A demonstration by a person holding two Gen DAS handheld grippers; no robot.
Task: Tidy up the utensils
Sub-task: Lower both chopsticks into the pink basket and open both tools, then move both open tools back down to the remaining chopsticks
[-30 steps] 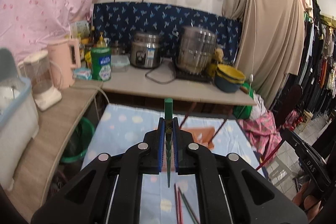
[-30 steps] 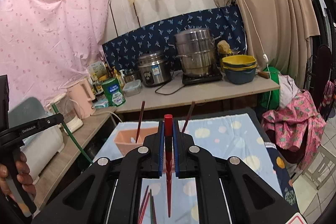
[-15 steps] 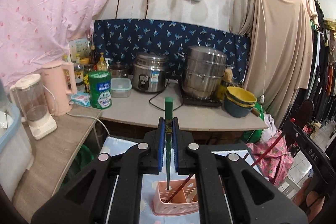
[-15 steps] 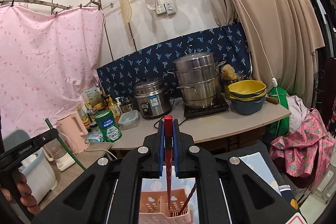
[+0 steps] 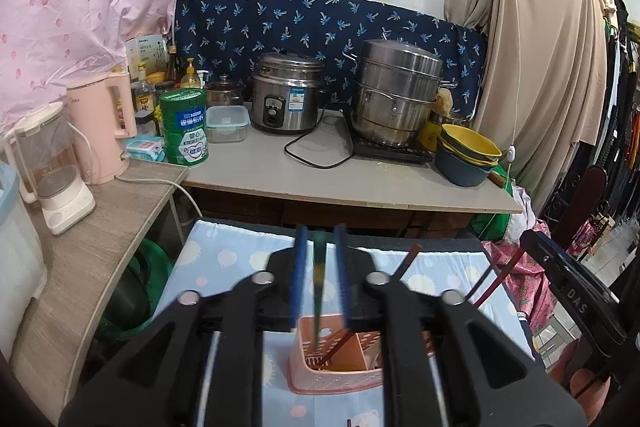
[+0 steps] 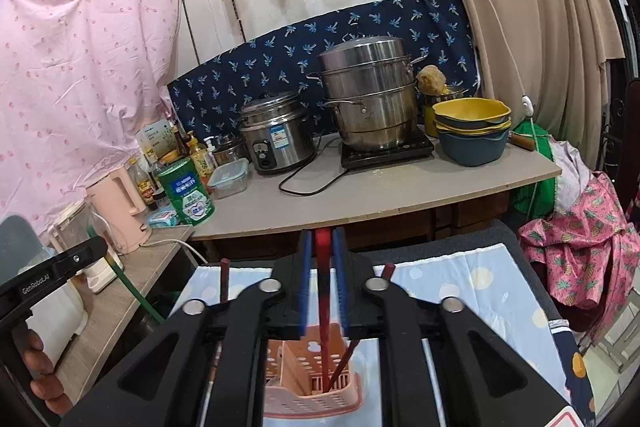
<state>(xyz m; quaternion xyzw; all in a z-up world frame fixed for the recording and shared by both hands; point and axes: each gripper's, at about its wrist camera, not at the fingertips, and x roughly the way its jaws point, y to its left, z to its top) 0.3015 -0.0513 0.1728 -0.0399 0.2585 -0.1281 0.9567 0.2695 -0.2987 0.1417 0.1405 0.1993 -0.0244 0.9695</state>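
Left gripper (image 5: 319,279): jaws just opened, parted slightly; green chopstick (image 5: 319,269) seen between the pads, clear of both.
Right gripper (image 6: 322,279): jaws just opened likewise; red chopstick (image 6: 322,283) stands free between them.
Chopstick axes: near upright, tips down.
Location: tips lie inside the pink utensil basket (image 5: 332,379) on the dotted blue cloth (image 5: 224,259).

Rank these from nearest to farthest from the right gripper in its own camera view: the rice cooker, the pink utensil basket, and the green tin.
1. Pink utensil basket, directly below the right gripper, on the table.
2. Green tin, left, at the near counter edge.
3. Rice cooker, further back, by the blue cloth.
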